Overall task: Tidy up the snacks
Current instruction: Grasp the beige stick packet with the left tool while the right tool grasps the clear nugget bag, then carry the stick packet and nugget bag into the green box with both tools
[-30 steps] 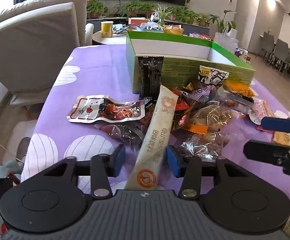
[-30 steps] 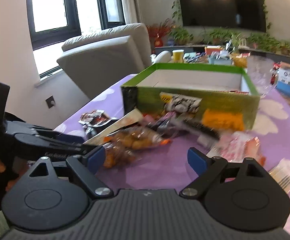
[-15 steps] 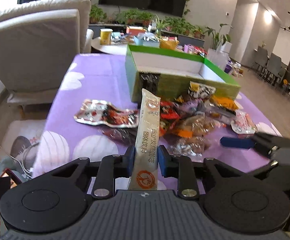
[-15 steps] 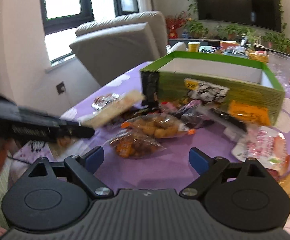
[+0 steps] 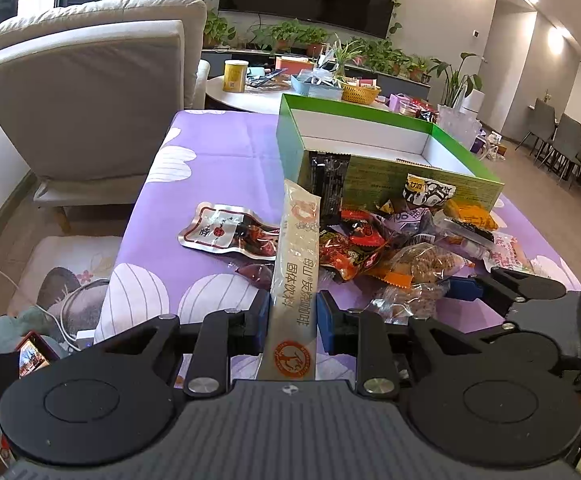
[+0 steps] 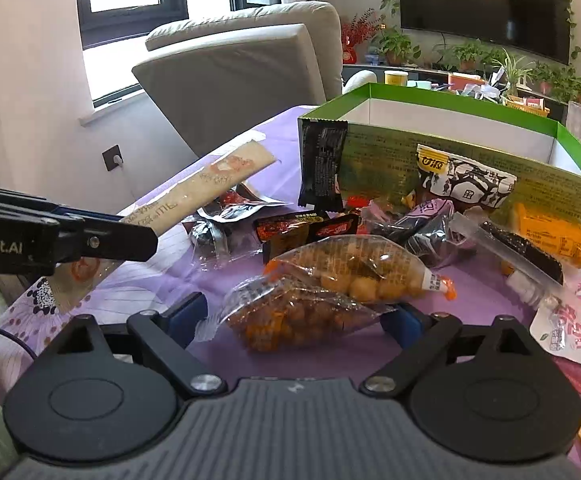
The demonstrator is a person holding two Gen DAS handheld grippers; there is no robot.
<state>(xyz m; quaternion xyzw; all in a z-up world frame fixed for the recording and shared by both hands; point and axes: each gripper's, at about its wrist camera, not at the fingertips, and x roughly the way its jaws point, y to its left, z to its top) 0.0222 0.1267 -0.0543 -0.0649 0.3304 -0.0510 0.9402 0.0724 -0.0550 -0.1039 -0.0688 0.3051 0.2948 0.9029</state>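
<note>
My left gripper (image 5: pixel 292 316) is shut on a long beige stick sachet (image 5: pixel 298 248) and holds it off the purple tablecloth, its far end pointing at the green box (image 5: pixel 374 176). In the right wrist view the same sachet (image 6: pixel 210 184) slants up from the left gripper (image 6: pixel 142 236). My right gripper (image 6: pixel 294 316) is open low over the table. A clear bag of orange-brown snack balls (image 6: pixel 298 316) lies between its blue pads. A second clear bag of pale balls (image 6: pixel 362 268) rests just behind. The green box (image 6: pixel 390 160) stands open with white walls inside; its floor is hidden.
Several snack packets lie heaped against the box's front wall, with a black packet (image 6: pixel 322 164) leaning on its corner. A silver-and-red pouch (image 5: pixel 226 232) lies to the left. A pink packet (image 6: pixel 578 320) is at right. A grey armchair (image 5: pixel 90 92) stands beyond the table's left edge.
My left gripper shut on the beige sachet and raised it off the pile. My right gripper came down and forward until the bag of orange-brown balls lay between its pads.
</note>
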